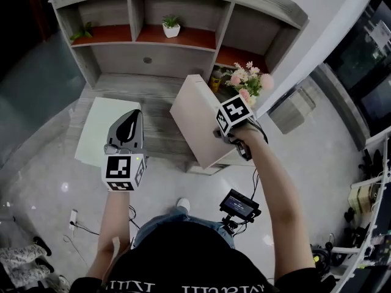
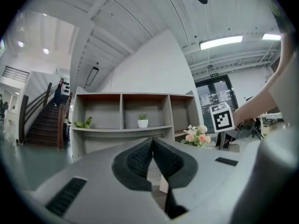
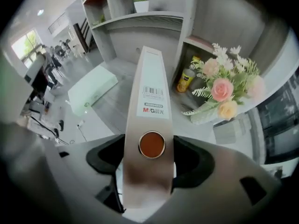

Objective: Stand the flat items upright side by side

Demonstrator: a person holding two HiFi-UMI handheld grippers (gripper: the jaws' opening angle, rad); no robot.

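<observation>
- Pale grey box file (image 3: 150,92) with a narrow spine, a barcode label and a round orange-brown finger hole: clamped between the right gripper's (image 3: 149,158) jaws, tilted.
- White-green flat file (image 1: 98,127): lying flat, just left of the left gripper (image 1: 130,119).

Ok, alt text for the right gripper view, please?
The right gripper clamps the spine of a grey file with a round orange finger hole and a barcode label. Beyond lie a desk with shelves, flowers at right and a pale flat item at left.
</observation>
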